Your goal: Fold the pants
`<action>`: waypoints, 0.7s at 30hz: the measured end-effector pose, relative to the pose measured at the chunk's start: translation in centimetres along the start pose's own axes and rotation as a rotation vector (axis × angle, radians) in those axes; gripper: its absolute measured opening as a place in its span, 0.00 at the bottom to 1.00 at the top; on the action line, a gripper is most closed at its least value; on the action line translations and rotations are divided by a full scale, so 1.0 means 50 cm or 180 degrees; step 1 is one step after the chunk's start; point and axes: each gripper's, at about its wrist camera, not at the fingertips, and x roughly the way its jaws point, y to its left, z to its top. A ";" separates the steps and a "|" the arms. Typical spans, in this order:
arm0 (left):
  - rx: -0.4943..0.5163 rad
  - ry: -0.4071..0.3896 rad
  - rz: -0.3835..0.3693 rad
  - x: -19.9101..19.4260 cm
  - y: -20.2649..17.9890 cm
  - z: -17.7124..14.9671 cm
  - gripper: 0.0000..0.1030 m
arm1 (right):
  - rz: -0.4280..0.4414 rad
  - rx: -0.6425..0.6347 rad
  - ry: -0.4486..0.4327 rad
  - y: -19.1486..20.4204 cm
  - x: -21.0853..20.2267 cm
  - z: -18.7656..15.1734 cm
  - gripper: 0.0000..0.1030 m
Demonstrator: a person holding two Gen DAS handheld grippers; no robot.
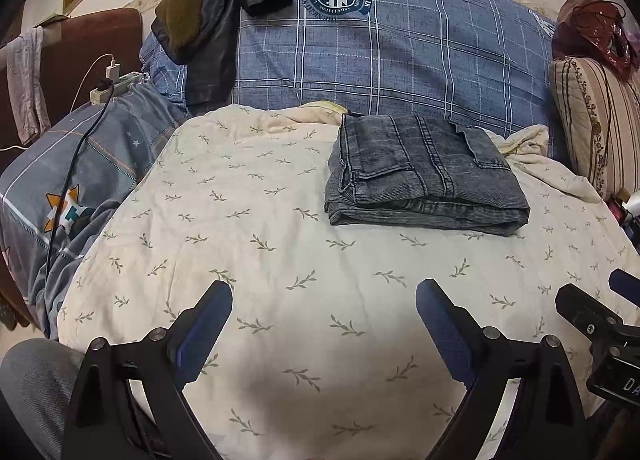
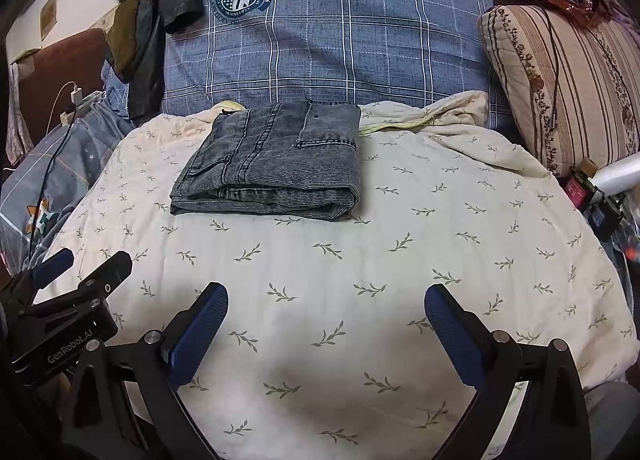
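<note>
The pants lie folded in a neat stack on the far part of the quilt, before a plaid pillow. Left gripper and right gripper hover side by side over the near quilt, jaws spread wide and empty, well apart from the pants.

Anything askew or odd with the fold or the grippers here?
Nothing stands out. The pants lie folded in a neat stack on the leaf-print blanket; the left gripper and right gripper are open, apart from them.
</note>
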 end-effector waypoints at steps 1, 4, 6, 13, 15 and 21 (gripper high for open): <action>0.0001 -0.0002 -0.0001 -0.001 0.000 0.000 0.92 | -0.0002 0.0001 -0.0002 0.000 0.000 0.000 0.96; 0.0005 -0.0010 -0.0005 0.000 0.000 0.001 0.92 | -0.0006 0.0002 -0.0001 0.001 -0.001 0.000 0.96; 0.0007 -0.0013 -0.0010 -0.001 0.000 0.001 0.92 | -0.0012 0.0000 -0.0007 0.000 -0.001 0.000 0.96; -0.0004 -0.0014 -0.0027 -0.002 0.002 0.001 0.92 | -0.0019 -0.0011 -0.0007 -0.001 -0.001 0.000 0.96; 0.0002 -0.0014 -0.0028 -0.001 0.002 0.002 0.92 | -0.0018 -0.0012 -0.0004 -0.001 -0.001 0.000 0.96; -0.0001 -0.0001 -0.0039 -0.001 0.003 0.001 0.92 | -0.0010 -0.0003 -0.0013 -0.004 0.000 0.001 0.96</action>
